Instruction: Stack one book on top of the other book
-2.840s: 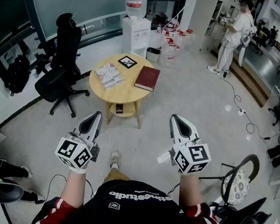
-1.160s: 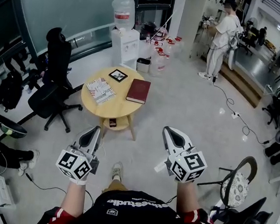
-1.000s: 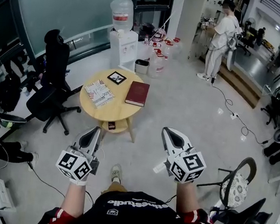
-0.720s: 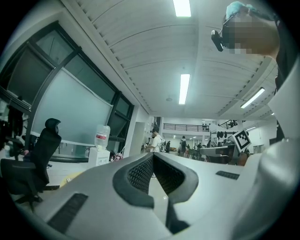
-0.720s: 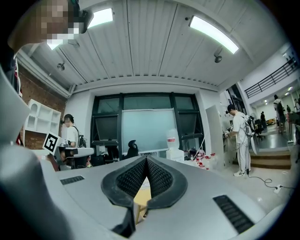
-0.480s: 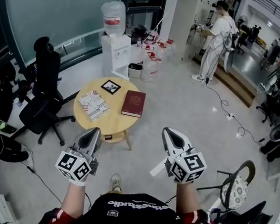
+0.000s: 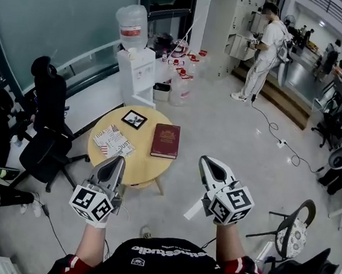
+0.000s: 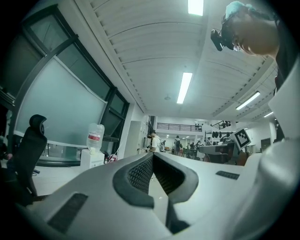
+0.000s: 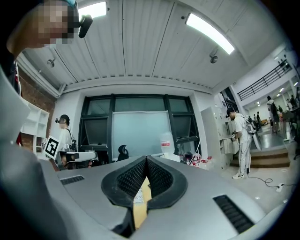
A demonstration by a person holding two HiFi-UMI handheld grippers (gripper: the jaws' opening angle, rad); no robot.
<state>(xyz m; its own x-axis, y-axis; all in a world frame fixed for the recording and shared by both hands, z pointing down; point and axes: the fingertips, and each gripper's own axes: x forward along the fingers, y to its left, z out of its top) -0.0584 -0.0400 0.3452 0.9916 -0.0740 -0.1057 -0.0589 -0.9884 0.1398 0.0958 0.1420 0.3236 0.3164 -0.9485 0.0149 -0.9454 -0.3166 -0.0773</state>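
Observation:
A dark red book (image 7: 166, 141) lies flat on the right part of a round wooden table (image 7: 139, 166). A white book with red print (image 7: 113, 141) lies to its left, apart from it. My left gripper (image 7: 119, 159) hangs over the table's near edge, below the white book, shut and empty; its tips meet in the left gripper view (image 8: 152, 155). My right gripper (image 7: 206, 161) is to the right of the table, over the floor, also shut and empty (image 9: 146, 158). A strip of table and the white book (image 9: 138, 199) show through the slot below its jaws.
A small framed picture (image 7: 134, 119) lies at the table's far edge. A black office chair (image 7: 45, 120) stands left of the table, a water dispenser (image 7: 133, 50) and water jugs (image 7: 180, 73) behind it. A person (image 7: 265, 49) stands far right. A stool (image 7: 292, 231) stands at my right.
The table and books have come nearer to both grippers as I walk forward. Both grippers stay shut and level, and the left one now overlaps the table's near edge.

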